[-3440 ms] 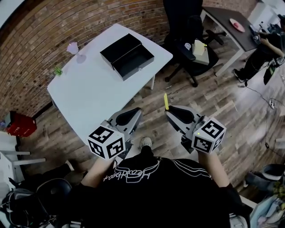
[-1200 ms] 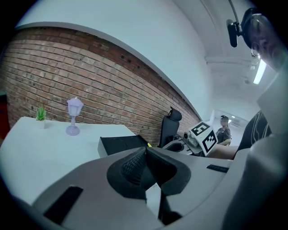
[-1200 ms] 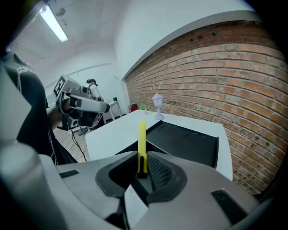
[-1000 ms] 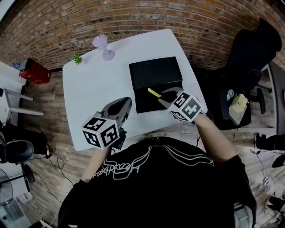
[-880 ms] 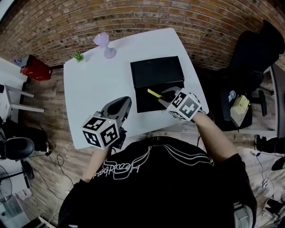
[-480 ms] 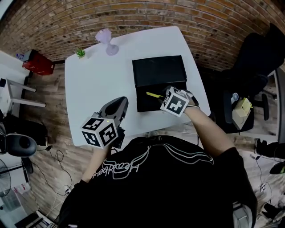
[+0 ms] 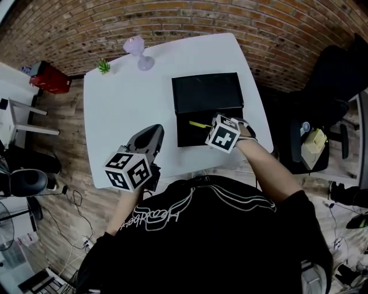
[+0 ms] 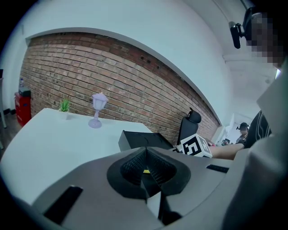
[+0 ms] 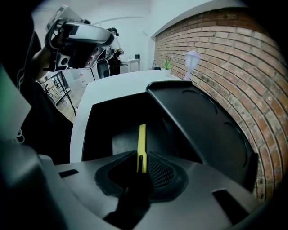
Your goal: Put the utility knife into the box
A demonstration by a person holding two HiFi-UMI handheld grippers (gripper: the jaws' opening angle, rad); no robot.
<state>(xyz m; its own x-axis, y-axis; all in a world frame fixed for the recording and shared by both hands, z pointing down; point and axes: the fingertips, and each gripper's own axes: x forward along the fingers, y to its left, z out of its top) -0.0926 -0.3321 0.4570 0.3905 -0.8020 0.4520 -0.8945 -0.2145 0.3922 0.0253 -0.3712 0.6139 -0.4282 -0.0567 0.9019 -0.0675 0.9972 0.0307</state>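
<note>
The black box (image 7: 181, 138) lies open on the white table (image 7: 123, 106), its lid (image 7: 207, 92) folded back toward the brick wall. My right gripper (image 7: 208, 127) reaches over the box's open tray from the right. The yellow utility knife (image 7: 199, 124) sticks out from between its jaws, low over the tray. In the right gripper view the knife (image 9: 141, 148) stands on edge between the pads of the right gripper (image 9: 143, 155), whose jaws are opening, with the dark tray (image 9: 112, 130) below. My left gripper (image 7: 154, 131) hovers over the table's near edge, shut and holding nothing.
A purple goblet (image 7: 140, 54) and a small green plant (image 7: 103, 68) stand at the table's far edge. A black office chair (image 7: 333, 74) is to the right, a red box (image 7: 49, 78) on the floor to the left. The brick wall (image 7: 172, 17) runs behind.
My right gripper carried the knife from beside the table to over the box, then moved left and lower into the tray. The left gripper stayed near the table's front edge.
</note>
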